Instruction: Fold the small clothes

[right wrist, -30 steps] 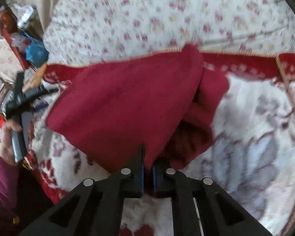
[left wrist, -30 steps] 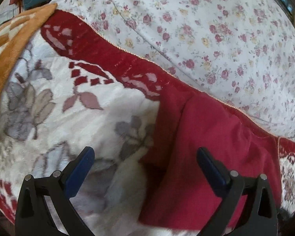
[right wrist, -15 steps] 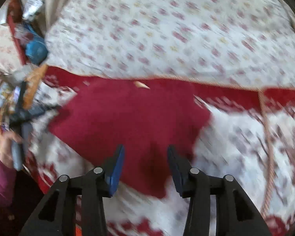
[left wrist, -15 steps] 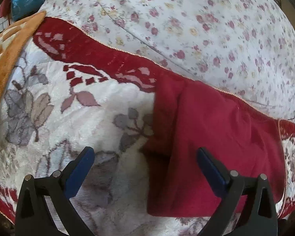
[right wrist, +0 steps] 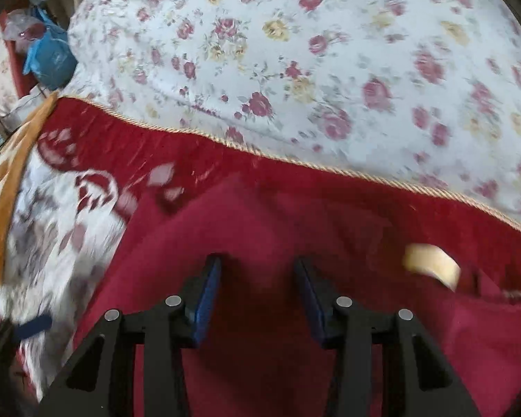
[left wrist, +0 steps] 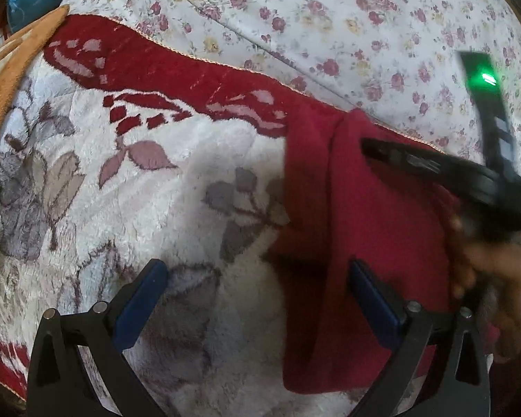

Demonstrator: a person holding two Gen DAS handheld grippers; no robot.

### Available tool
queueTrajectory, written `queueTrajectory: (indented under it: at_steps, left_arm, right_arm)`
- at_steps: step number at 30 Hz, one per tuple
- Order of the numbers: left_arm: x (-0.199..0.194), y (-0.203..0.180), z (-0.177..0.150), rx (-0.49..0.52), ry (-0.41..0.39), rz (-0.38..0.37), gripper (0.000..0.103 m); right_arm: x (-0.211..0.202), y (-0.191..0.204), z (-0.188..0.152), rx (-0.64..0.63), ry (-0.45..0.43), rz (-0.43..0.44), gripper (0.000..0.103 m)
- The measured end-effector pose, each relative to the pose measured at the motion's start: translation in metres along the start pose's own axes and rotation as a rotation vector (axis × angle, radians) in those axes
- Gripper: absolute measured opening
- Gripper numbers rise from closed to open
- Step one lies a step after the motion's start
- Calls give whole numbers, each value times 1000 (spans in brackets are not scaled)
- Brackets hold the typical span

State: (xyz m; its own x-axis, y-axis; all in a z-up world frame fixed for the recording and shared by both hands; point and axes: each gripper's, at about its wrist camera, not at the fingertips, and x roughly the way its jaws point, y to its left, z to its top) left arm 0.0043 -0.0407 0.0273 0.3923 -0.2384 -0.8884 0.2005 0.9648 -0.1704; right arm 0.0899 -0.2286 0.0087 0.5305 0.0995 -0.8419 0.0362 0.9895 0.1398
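Black tongs (right wrist: 257, 292) (blue pads (right wrist: 206, 295), silver screws (right wrist: 173, 301)).

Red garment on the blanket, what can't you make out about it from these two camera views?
- Left wrist view: the red garment's right side is hidden behind the blurred right gripper and the hand holding it.
- Right wrist view: the garment's near edge is cut off by the frame and the gripper body.
- Right wrist view: a pale patch on it is too blurred to identify.
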Motion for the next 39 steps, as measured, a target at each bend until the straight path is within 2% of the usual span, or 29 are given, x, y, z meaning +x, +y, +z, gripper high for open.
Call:
queueTrajectory:
  at_steps: [2,5,8,12,14,19,25,32,39]
  left_arm:
    - [1,2,2,-9,5,-7,103]
    - [1,4,2,-23,3,-17,103]
    - [1,4,1,-15,-2,-12,103]
    - [1,3,0,-16,-4,-5,103]
    - [1,3,1,-12,-6,-3,103]
    - [2,3,0,-11,-3,-3,103]
    - [2,3,1,-14,-3,-3,103]
    - [4,4,1,-14,0,-2,103]
    - [5,5,-1,-17,-2,-6,103]
  right_arm:
    - [3,-2,6,18,5,5,50]
    - [-13,-8,5,44,-9,25,50]
    - [-31,-8,-2,64,-46,99,54]
    - [-8,11,-3,13,13,73,58]
    - [-1,16,-1,12,12,55,61]
    - [-15,14,-3,56,8,84,64]
    - [-29,17,-10,54,-5,116,72]
    - [-25,19,-15,59,19,124,82]
    - [-21,23,-15,37,35,98,83]
